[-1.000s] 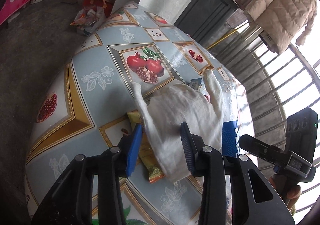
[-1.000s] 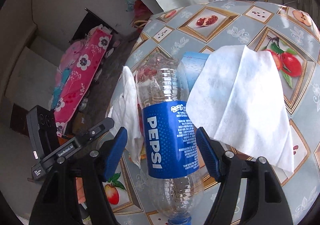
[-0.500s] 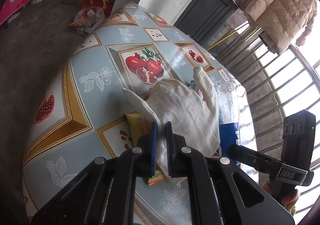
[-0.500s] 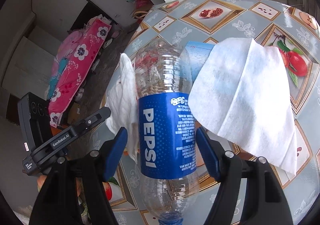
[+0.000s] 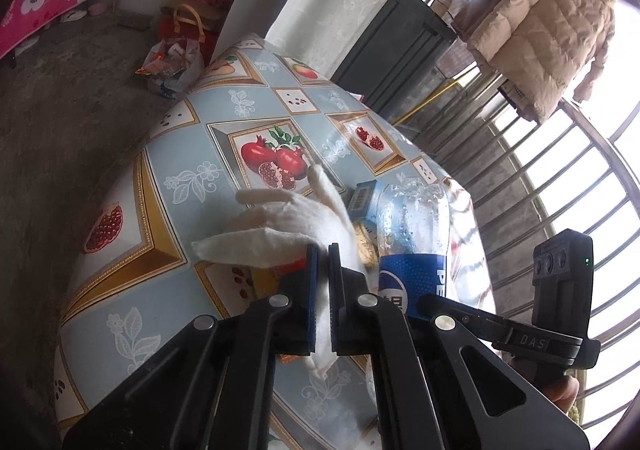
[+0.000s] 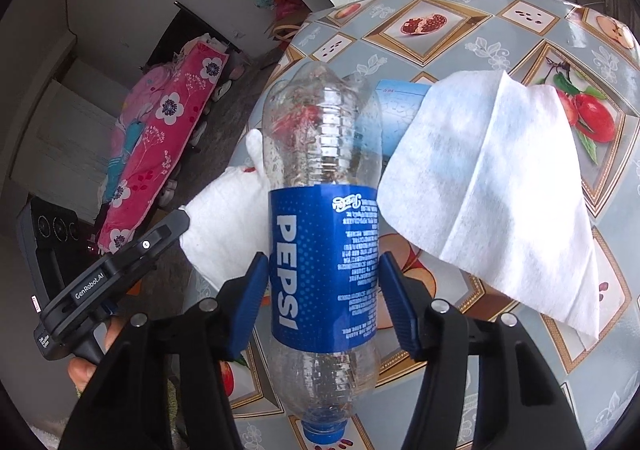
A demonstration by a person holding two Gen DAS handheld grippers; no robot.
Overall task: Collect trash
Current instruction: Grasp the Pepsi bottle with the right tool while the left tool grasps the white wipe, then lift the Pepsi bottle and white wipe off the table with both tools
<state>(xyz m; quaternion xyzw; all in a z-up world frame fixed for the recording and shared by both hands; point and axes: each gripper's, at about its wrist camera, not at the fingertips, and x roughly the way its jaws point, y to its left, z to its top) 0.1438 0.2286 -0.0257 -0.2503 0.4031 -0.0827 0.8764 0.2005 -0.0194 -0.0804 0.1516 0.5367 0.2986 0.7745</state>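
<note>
The left tool (image 5: 323, 270) is clamped on a crumpled white wipe (image 5: 288, 221), lifted above the fruit-patterned counter (image 5: 172, 177), with an orange snack wrapper (image 5: 276, 278) lying just beneath its tips. Just right of it, the right tool (image 6: 324, 298) has its blue pads pressed against the label of an empty Pepsi bottle (image 6: 324, 234), cap end toward the camera. Right of that tool a flat white tissue (image 6: 492, 185) drapes over a pale blue carton (image 6: 394, 101), both still on the counter. The thin wipe could slip from the narrow pinch, and the smooth, squashable bottle could twist out if swung quickly. No trash bin shows near either tool; the bottle appears to hold only droplets.
</note>
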